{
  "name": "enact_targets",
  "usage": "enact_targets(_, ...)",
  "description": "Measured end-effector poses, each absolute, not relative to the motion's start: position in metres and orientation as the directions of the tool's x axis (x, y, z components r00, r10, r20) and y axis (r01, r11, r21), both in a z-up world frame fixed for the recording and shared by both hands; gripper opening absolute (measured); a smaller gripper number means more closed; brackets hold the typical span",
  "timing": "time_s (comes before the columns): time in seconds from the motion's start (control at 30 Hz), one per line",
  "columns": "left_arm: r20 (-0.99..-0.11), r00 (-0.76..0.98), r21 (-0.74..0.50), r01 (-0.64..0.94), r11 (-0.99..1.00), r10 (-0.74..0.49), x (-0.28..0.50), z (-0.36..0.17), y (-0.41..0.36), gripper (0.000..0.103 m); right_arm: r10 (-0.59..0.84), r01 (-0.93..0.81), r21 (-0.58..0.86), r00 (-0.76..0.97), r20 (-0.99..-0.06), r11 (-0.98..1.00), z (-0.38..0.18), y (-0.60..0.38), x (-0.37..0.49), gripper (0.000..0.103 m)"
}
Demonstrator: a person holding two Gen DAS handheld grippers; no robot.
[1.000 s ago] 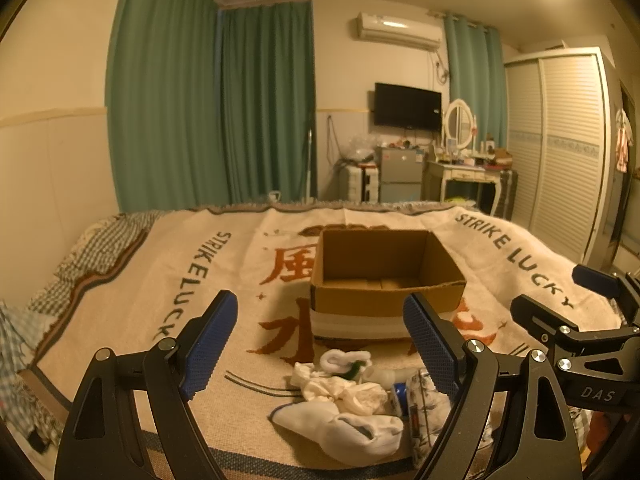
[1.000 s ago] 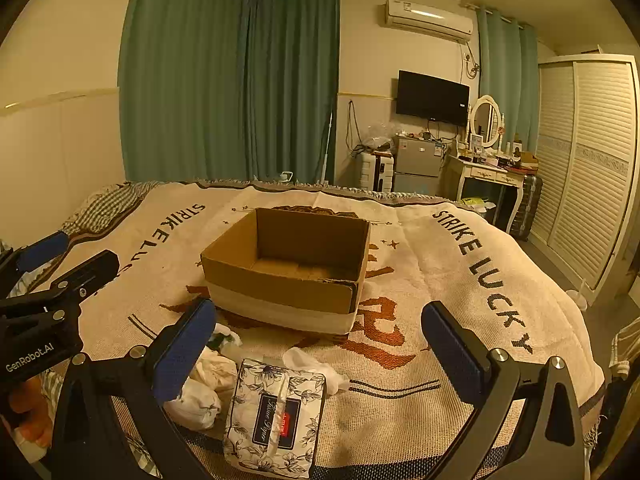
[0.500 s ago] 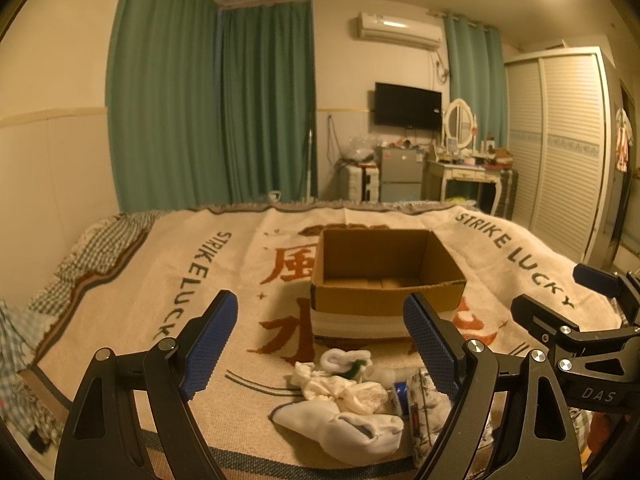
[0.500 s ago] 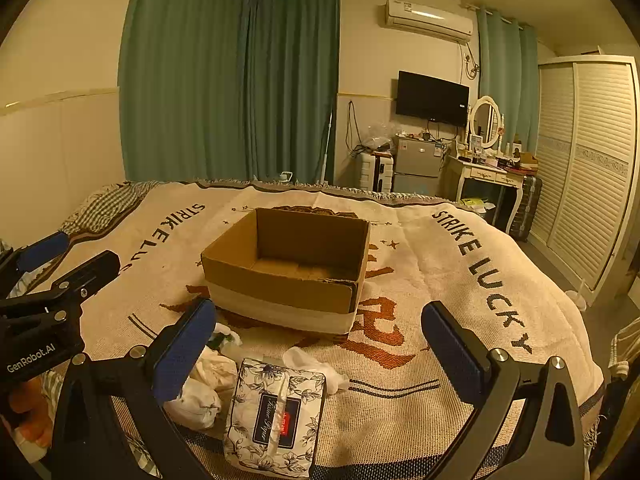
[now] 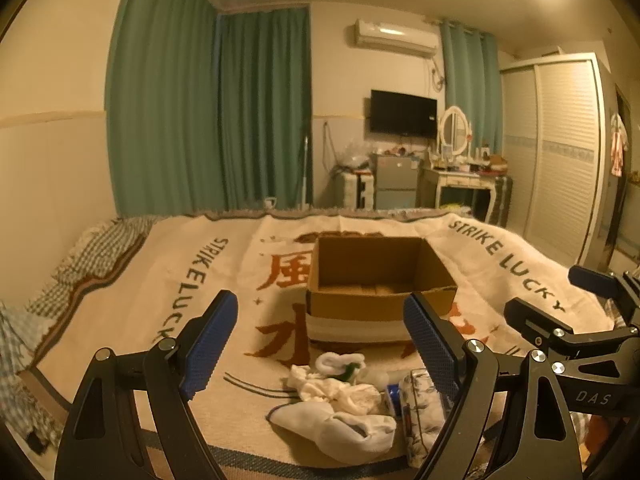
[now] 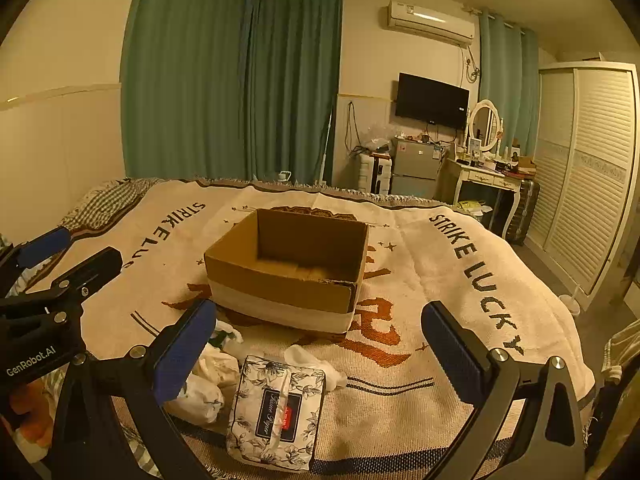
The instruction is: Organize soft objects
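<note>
An open, empty cardboard box (image 5: 380, 280) (image 6: 288, 264) stands mid-bed on the printed blanket. In front of it lies a heap of white socks (image 5: 340, 408) (image 6: 208, 380), one rolled with green in it (image 5: 340, 362), and a floral tissue pack (image 6: 276, 412) (image 5: 420, 404). My left gripper (image 5: 320, 340) is open and empty, held above the sock heap. My right gripper (image 6: 320, 348) is open and empty, above the tissue pack. Each gripper shows at the edge of the other's view.
The cream "STRIKE LUCKY" blanket (image 6: 460, 280) covers the bed. A checked pillow (image 5: 96, 252) lies at the far left. Beyond the bed are green curtains, a small fridge (image 6: 412, 168), a dressing table (image 6: 488, 176) and a wardrobe (image 6: 588, 168).
</note>
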State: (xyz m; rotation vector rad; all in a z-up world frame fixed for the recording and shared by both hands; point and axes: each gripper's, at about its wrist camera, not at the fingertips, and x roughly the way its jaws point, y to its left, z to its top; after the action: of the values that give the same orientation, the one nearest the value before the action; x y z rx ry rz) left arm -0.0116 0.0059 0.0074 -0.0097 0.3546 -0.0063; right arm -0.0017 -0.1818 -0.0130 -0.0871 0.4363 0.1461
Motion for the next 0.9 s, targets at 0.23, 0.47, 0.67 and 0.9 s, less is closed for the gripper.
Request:
enact_targets(0.23, -0.362, 0.932, -0.009, 0.003, 1.0, -0.006, -0.011, 0.003, 0.006, 0.086, 0.134, -0.179, -0.056, 0.878, -0.459, 0.982, -0.018, -0.179, -0.001, 0.103)
enact_targets(0.47, -0.483, 0.876, -0.017, -0.021, 1.0, 0.01, 0.002, -0.042, 0.016, 0.086, 0.163, -0.237, -0.049, 0.791, -0.589, 0.97, -0.07, -0.17, 0.012, 0.103)
enact_targets(0.67, -0.596, 0.803, -0.029, -0.015, 0.999, -0.005, 0.011, -0.084, 0.015, 0.085, 0.172, -0.282, -0.028, 0.657, -0.734, 0.959, -0.133, -0.157, 0.036, 0.097)
enact_targets(0.9, -0.653, 0.756, -0.021, 0.034, 0.999, -0.039, 0.015, -0.1, 0.005, 0.085, 0.21, -0.281, 0.056, 0.555, -0.805, 0.958, -0.166, -0.16, 0.053, 0.084)
